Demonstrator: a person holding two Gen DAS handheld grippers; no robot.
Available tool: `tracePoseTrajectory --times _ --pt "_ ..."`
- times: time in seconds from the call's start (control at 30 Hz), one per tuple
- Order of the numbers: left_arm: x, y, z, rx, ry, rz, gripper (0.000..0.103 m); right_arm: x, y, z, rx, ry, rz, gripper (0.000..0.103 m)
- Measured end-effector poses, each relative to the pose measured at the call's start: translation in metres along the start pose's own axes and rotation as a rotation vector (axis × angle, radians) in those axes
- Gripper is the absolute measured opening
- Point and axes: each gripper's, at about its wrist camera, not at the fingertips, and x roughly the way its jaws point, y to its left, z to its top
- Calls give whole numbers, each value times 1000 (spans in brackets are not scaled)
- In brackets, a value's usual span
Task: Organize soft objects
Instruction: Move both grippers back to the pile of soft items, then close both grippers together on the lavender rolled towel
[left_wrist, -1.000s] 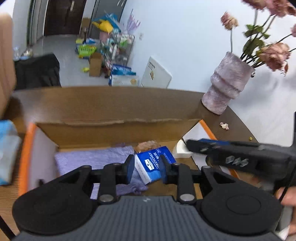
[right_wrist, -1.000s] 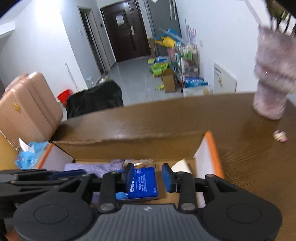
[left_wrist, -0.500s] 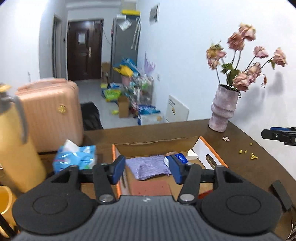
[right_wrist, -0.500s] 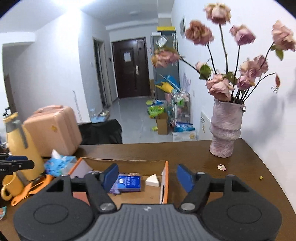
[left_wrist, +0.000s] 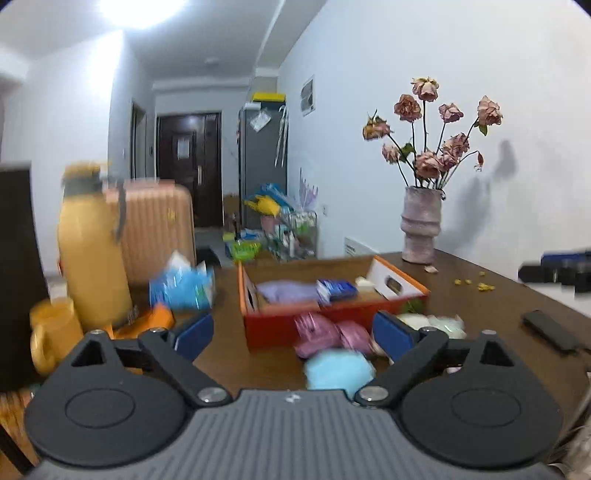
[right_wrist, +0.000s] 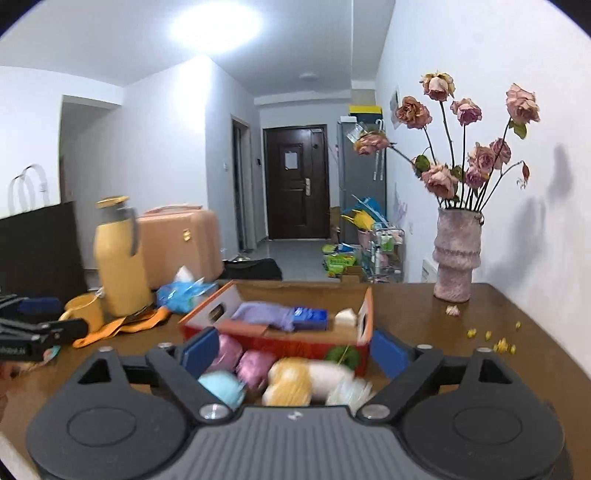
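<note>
both tools, left tool (left_wrist: 291, 334) and right tool (right_wrist: 291, 352), hovering wide open and empty over yarn balls (right_wrist: 291, 380) crowding the orange box (right_wrist: 280, 341) front edge.

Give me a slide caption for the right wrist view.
Open right gripper above yarn balls before the orange box.

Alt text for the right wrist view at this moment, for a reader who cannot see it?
The open right gripper hovers empty over soft yarn balls piled on a wooden table in front of an orange cardboard box. The box holds a purple cloth and a blue packet; a vase of dried roses stands far right.
</note>
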Motion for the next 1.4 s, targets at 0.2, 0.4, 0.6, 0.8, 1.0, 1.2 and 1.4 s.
tracePoseTrajectory --times 0.2,0.4,0.6,0.8,1.0,1.2,1.4 --pt "-29 -5 -43 -25 55 3 101 -35 29 -70 0 25 -6 97" --pt "-11 -7 -54 -17 113 10 101 -22 30 -90 28 101 -6 97" --pt "21 -13 -61 -8 172 -7 101 17 16 -96 51 165 -84 94" --pt "55 -20 -63 17 215 -22 101 77 -6 -102 106 234 -192 86" --pt "72 -24 -63 25 230 -64 101 100 -8 -117 142 307 -116 47" --pt "84 -24 -62 -40 268 -177 101 70 39 -128 -94 361 191 56" --pt "95 -40 -64 -59 294 -273 95 56 16 -120 -50 333 81 64"
